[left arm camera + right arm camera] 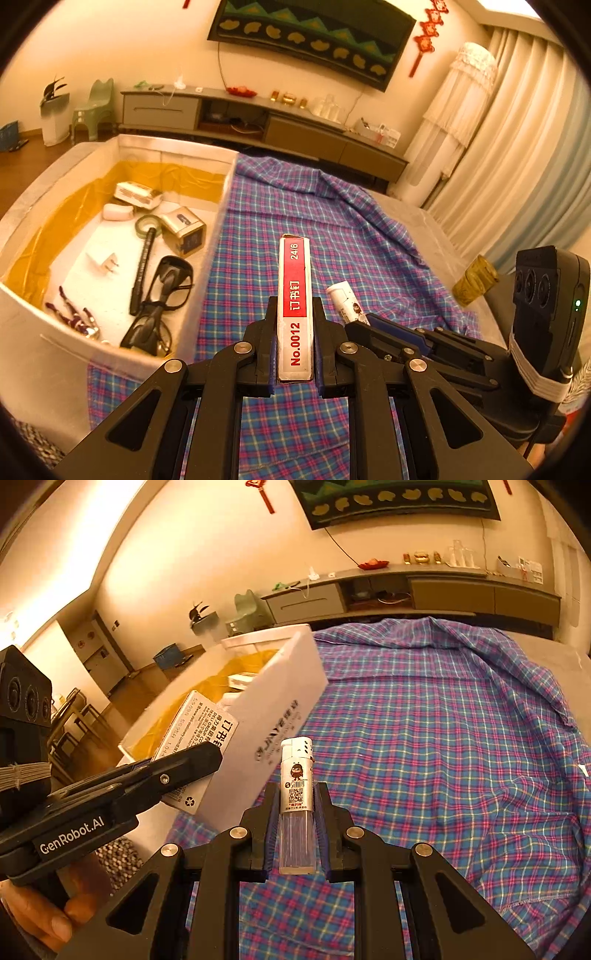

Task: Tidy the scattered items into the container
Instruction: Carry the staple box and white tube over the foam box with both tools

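Note:
My left gripper (294,314) is shut on a red and white staple box (294,295), held above the plaid cloth (280,221) just right of the white foam container (221,192). The box also shows in the right wrist view (195,746), clamped by the left gripper (207,755). My right gripper (296,797) is shut on a white lighter (296,794), held over the cloth (443,738) beside the container's wall (273,716). The lighter's tip shows in the left wrist view (345,299). The container holds glasses (162,295), a black pen (142,269), tape, small boxes and a plug.
A yellowish jar (474,280) stands on the grey surface to the right of the cloth. A long TV cabinet (258,122) runs along the far wall. Curtains (517,147) hang at the right. The container is lined with yellow film (74,214).

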Action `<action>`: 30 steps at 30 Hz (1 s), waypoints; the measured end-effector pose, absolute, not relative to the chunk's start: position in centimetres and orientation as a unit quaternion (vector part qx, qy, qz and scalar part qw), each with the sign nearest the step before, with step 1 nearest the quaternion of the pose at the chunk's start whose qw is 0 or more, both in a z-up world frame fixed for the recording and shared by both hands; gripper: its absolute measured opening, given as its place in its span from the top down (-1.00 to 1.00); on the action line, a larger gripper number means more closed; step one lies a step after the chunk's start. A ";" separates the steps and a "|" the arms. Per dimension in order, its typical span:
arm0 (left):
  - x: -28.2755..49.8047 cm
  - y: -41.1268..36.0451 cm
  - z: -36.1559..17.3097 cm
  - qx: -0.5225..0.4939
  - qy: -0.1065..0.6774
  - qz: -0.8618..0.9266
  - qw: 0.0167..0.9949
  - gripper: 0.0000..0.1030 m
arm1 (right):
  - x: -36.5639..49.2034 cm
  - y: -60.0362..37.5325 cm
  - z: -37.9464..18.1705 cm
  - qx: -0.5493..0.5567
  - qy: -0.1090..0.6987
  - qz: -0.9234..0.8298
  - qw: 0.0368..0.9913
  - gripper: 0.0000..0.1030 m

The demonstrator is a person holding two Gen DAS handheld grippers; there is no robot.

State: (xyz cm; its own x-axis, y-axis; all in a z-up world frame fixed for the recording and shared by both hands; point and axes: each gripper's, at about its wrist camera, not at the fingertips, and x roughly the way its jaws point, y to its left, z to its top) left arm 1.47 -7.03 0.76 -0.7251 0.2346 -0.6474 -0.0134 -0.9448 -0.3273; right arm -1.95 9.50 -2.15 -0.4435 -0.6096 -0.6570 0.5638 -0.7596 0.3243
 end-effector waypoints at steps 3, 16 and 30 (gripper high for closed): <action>2.3 -8.3 1.0 -0.360 -0.158 0.917 0.062 0.70 | -1.2 8.7 -1.4 0.392 -0.023 -0.849 0.354 0.61; 4.5 -13.2 2.9 -0.326 -0.184 0.926 0.040 0.70 | 0.9 3.8 1.9 0.359 0.023 -0.845 0.396 0.61; 3.3 -18.7 3.4 -0.308 -0.211 0.928 0.009 0.70 | -1.0 -0.7 3.0 0.351 0.061 -0.840 0.410 0.61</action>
State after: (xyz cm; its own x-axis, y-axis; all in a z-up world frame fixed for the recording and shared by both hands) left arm 3.27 -18.73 3.38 -0.8098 0.1460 -0.5683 0.1144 -0.9107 -0.3970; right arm -1.01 -0.68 3.03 -0.4173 -0.6463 -0.6389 0.7315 -0.6560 0.1858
